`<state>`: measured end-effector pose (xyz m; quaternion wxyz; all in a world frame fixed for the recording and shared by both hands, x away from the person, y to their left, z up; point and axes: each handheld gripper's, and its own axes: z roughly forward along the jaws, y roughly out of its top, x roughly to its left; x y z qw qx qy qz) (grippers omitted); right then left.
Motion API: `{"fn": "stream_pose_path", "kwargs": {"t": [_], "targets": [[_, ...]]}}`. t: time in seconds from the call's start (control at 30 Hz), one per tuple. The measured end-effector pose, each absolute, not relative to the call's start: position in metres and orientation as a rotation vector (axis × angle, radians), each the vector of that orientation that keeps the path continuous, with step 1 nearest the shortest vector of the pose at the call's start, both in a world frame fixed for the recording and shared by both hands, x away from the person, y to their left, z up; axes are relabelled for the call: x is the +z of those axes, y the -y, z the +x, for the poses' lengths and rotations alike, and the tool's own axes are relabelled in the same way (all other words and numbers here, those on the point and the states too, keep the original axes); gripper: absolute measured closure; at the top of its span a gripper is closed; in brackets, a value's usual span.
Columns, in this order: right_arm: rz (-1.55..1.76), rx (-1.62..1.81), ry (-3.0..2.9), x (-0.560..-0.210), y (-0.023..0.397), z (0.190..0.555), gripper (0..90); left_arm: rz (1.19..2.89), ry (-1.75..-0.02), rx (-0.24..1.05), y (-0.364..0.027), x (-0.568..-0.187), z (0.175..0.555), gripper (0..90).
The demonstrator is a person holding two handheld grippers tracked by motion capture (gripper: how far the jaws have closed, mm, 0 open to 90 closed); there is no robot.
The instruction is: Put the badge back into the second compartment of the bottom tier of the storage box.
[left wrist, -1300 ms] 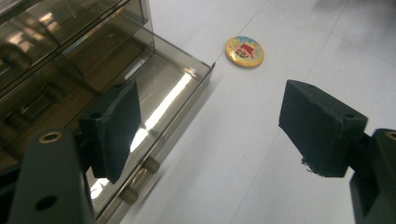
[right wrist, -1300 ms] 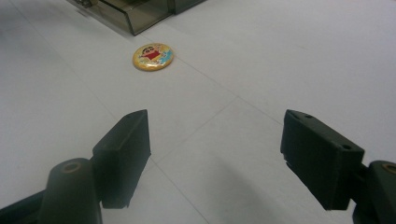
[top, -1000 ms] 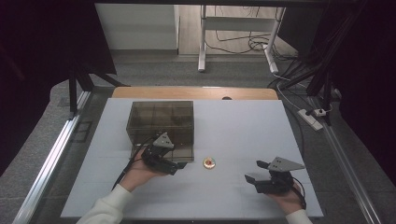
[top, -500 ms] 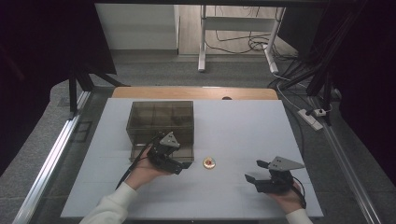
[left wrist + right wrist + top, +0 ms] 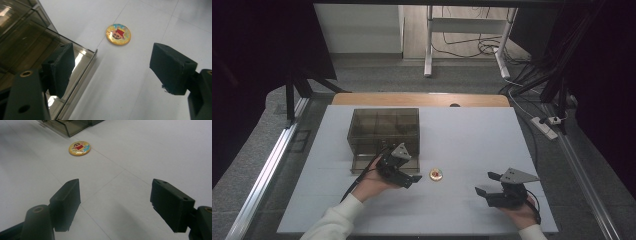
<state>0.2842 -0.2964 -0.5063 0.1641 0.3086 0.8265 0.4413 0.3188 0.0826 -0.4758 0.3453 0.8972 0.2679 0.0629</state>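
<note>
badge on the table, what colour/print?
Round badge: yellow-orange rim, cartoon figure in red on a pale blue ground. Clearest in the left gripper view.

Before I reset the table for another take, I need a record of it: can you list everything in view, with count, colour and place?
Badge: one, round, yellow with a cartoon figure in red; flat on the table between the two tools, touching neither.
Drawer box: one, smoky clear plastic with compartments; left of centre, a low drawer pulled out at its near side.
Table: one, white top, wooden strip at the far edge.
Power strip: one, white; floor, right of the table.
Left tool: one, black, jaws open; beside the drawer, aimed at the badge.
Right tool: one, black, jaws open; near right of the table.
Sleeves: white, bottom edge.
</note>
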Motion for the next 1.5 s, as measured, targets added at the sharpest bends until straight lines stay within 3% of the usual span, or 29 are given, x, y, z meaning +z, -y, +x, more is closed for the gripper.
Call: {"fn": "stream_pose_path", "kwargs": {"t": [1.5], "targets": [[0.870,1.236,-2.386,-0.511,0.293,0.286,24.6,2.523,-0.664,0.093,-0.005,-0.497,0.355,21.4]]}}
